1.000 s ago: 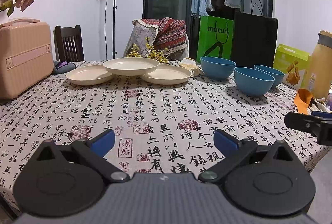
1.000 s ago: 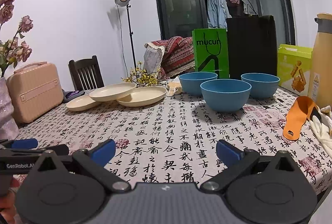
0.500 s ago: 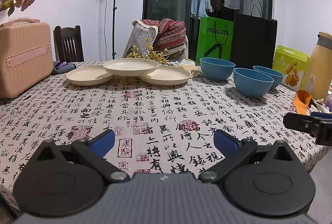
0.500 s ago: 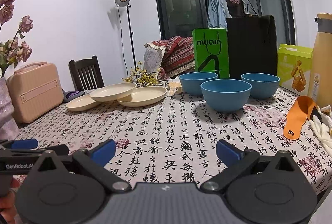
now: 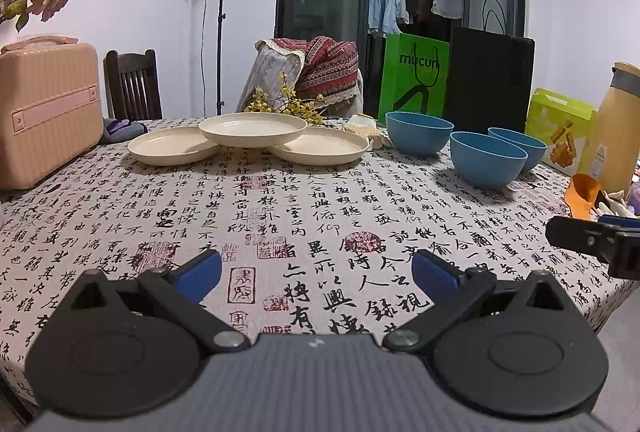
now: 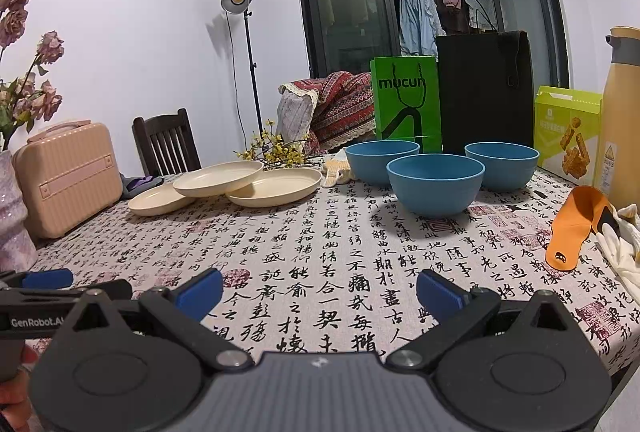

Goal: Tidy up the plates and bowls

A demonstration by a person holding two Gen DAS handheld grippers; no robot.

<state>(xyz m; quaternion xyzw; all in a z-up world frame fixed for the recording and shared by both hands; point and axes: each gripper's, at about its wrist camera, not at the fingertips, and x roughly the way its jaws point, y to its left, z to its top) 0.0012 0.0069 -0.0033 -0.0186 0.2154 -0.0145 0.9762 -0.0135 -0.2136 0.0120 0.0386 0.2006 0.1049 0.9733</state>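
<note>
the left claw (image 5: 316, 270) is held spread and empty over the near edge of the worktop (image 5: 280, 208), and the right claw (image 6: 320, 288) is likewise held spread with nothing between its blue pads (image 6: 200, 290). three cream plates (image 5: 252, 128) are seen at the far side, the middle one propped on the rims of the other two. three blue bowls (image 6: 434, 184) are grouped to the right of the plates, apart from them, the nearest set in front of the other two. an orange shoehorn (image 6: 576, 228) is laid near the right edge, beside white gloves (image 6: 620, 244). a pink case (image 5: 44, 108) is stood at the left.
</note>
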